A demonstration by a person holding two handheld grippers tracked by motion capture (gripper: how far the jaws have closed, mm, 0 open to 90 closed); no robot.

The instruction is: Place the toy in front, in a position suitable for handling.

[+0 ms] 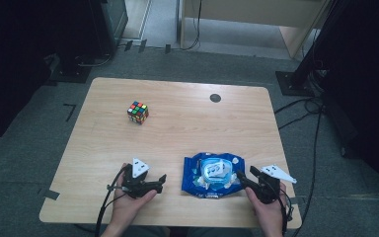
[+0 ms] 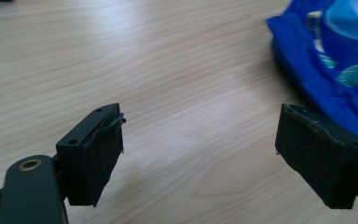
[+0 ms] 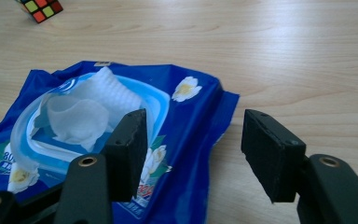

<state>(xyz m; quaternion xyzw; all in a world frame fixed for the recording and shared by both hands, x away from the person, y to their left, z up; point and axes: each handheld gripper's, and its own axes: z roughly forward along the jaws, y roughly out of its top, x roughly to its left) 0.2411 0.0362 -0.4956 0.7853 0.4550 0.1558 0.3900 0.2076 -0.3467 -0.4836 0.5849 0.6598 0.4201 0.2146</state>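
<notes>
- My left claw (image 1: pixel 162 180) sits near the front edge of the desk (image 1: pixel 177 123), held in my left hand (image 1: pixel 128 200), pointing across toward the blue wet-wipe pack (image 1: pixel 211 174).
- Its jaws stand spread wide with nothing between them; in the left gripper view I see bare wood in the gap (image 2: pixel 200 144), and the pack's blue edge (image 2: pixel 317 70) lies just beyond the right-hand jaw, apart from it.
- My right claw (image 1: pixel 240 177) comes in from the pack's right side, held in my right hand (image 1: pixel 266 210), with its tip at the pack's near right corner.
- Its jaws are parted too, pressing on nothing. In the right gripper view (image 3: pixel 193 149) one jaw hangs over the pack's printed blue film, the other over the bare desk beside it, with the pack's right edge in the gap between them. Whether either pad touches the film I cannot tell.
- The pack lies flat on the front right part of the desk, between my two claws. Its light-blue lid flap (image 3: pixel 135 93) is open, and a white wipe (image 3: pixel 74 116) stands crumpled out of the opening.
- A colour puzzle cube (image 1: pixel 137 112) sits well apart, toward the far left of the desk; its corner shows at the top left of the right gripper view (image 3: pixel 39 8).
- A small dark round disc (image 1: pixel 215 98) is set in the desk near the far edge.
</notes>
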